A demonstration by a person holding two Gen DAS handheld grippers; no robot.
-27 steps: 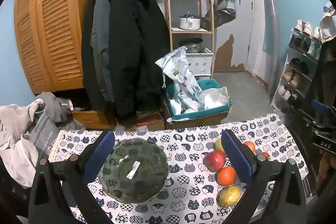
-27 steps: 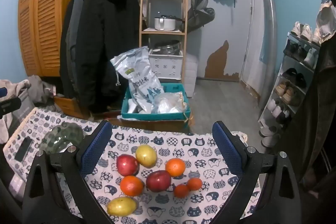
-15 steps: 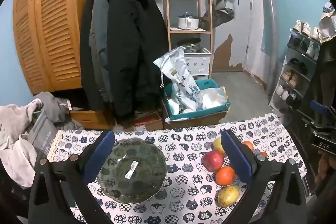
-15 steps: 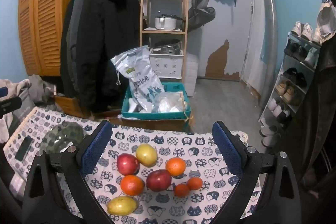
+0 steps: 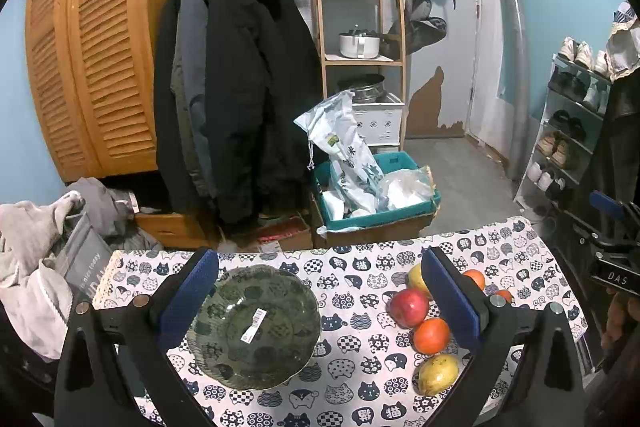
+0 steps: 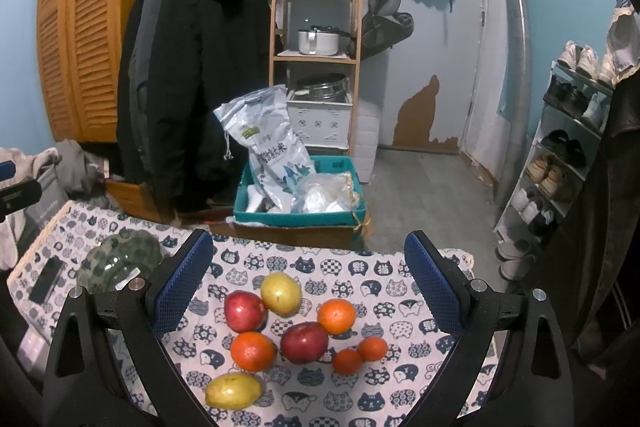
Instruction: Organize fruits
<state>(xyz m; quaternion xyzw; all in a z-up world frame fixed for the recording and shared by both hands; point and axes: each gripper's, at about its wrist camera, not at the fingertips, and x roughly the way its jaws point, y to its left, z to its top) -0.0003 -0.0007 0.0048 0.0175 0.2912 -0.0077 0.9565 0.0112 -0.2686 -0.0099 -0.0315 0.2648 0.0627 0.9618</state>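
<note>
A dark green glass bowl (image 5: pixel 256 327) with a barcode sticker sits on the cat-print tablecloth (image 5: pixel 360 383), under my open left gripper (image 5: pixel 320 299). To its right lies a cluster of fruit: a red apple (image 5: pixel 409 307), an orange (image 5: pixel 431 335), a yellow pear (image 5: pixel 438 374). In the right wrist view my right gripper (image 6: pixel 308 287) is open above several fruits: two red apples (image 6: pixel 244 311) (image 6: pixel 304 342), two yellow pears (image 6: pixel 281 293) (image 6: pixel 233 390), oranges (image 6: pixel 253 351) (image 6: pixel 337 315) and two small tangerines (image 6: pixel 347 361). The bowl (image 6: pixel 120 261) lies far left there. Nothing is held.
A dark phone (image 6: pixel 46 279) lies on the cloth left of the bowl. Beyond the table's far edge stand a teal crate (image 6: pixel 300 215) with bags, hanging coats (image 6: pixel 192 87), a wooden shelf (image 6: pixel 316 27) and a shoe rack (image 6: pixel 568 155). Clothes (image 5: pixel 36 251) pile at the left.
The left wrist view has shifted slightly, the bowl and fruit sitting a little lower and leftward between the fingers. The right gripper has hardly moved. Both stay open.
</note>
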